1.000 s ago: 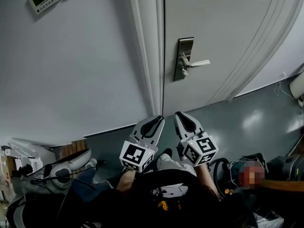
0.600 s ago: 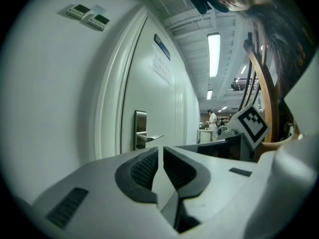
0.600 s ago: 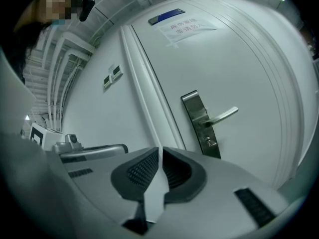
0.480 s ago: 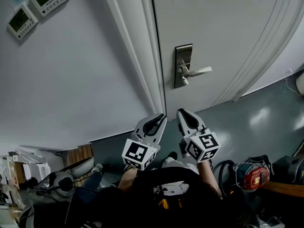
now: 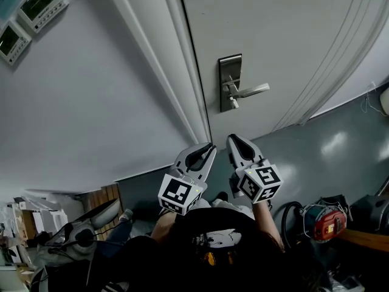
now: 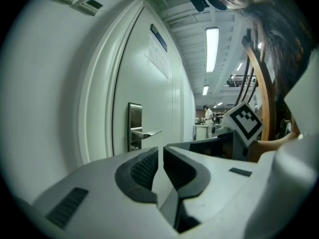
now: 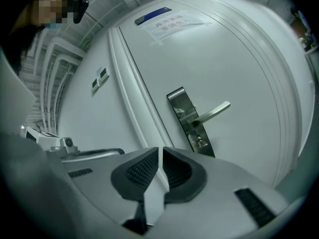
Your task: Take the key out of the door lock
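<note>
A workplace corridor, office or lab: white door (image 5: 273, 41) with steel lever lock (image 5: 230, 84), posted notice (image 7: 172, 23), wall control panels (image 5: 41, 3), ceiling strip lights (image 6: 212, 43), grey floor (image 5: 328, 145).

Glossy grey-green floor (image 5: 340, 145) fills the frame's right and lower middle; a red-and-grey machine (image 5: 325, 224) sits on it at lower right, a black looped hose (image 5: 281, 221) just beside; brown wooden slats (image 5: 100, 195) at lower left.

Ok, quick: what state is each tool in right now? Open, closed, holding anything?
Left tool: closed, holding nothing.
Right tool: closed, holding nothing.
</note>
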The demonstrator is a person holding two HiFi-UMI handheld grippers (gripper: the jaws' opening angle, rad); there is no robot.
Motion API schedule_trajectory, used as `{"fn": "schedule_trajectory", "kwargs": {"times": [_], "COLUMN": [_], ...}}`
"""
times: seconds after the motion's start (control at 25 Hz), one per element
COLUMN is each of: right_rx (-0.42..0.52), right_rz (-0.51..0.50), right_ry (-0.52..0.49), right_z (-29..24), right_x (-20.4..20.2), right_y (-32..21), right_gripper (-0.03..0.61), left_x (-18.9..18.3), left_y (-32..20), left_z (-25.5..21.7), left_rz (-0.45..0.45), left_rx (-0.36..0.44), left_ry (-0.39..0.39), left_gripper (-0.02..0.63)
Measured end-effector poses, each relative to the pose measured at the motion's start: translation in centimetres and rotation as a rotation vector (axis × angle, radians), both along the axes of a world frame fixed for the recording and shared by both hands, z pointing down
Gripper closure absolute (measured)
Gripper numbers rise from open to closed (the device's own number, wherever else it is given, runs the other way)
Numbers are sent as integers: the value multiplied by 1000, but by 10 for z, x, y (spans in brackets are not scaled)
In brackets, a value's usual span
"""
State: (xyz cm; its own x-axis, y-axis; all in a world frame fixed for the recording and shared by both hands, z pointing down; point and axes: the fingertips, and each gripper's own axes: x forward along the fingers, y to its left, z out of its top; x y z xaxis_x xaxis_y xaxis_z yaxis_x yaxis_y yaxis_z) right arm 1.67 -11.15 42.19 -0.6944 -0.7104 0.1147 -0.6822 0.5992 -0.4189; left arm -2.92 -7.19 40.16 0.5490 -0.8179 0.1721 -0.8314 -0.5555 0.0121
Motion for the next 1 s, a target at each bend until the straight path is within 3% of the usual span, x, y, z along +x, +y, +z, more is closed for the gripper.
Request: {"fn": "schedule_trajectory", "kwargs": {"times": [0.36,0.48,0.68,1.0], "right_rx": [-74,-104,-163,-345], "right_rz": [38,56,126,223], "right_ry": [-29,-41,-87,-307], "right_z": [21,29,41,66], "right_x": [6,9,14,15], "right_y": [-20,-36,-71,-117], "right_gripper": [564,511,478,394], "left_x": [-2,-4,-9,-13], "left_y": [-6,-9,-29,-68], "left_z": [4,5,9,2], "left_rz": [19,37,74,152], "left_rx": [-32,-44,-46,-30], "left_ry": [-19,-16,-20,-17], "left_gripper": [577,577,577,577]}}
